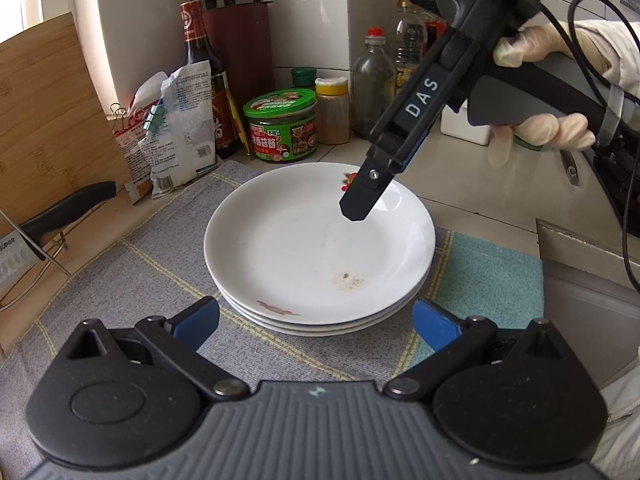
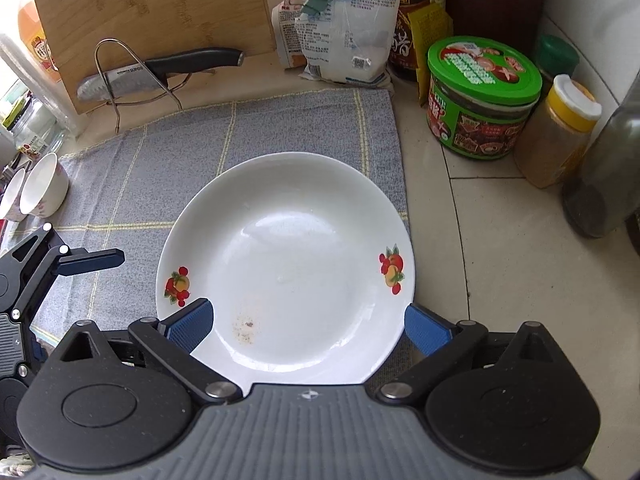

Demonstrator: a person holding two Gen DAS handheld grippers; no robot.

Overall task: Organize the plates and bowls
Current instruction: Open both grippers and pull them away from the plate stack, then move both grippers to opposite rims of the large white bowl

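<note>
Plates: stack of white fruit-print plates (image 1: pixel 320 248), centre of frame, on grey checked cloth (image 1: pixel 132 272).
Bowls: two white bowls (image 2: pixel 38 192), left edge, nested on their sides.
Handling: likely glazed, stiff, slippery, breakable; grip at rim.
Right gripper (image 2: pixel 308 324): spread wide, holds nothing, above top plate.
Left gripper (image 1: pixel 316 324): spread, empty.

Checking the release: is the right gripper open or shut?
Open: the right gripper has its blue pads spread apart, not pressing the top plate.

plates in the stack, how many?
3 plates, stacked on the grey cloth: top plate, second plate's rim under it, bottom plate's rim lowest. More could be hidden beneath.
</note>
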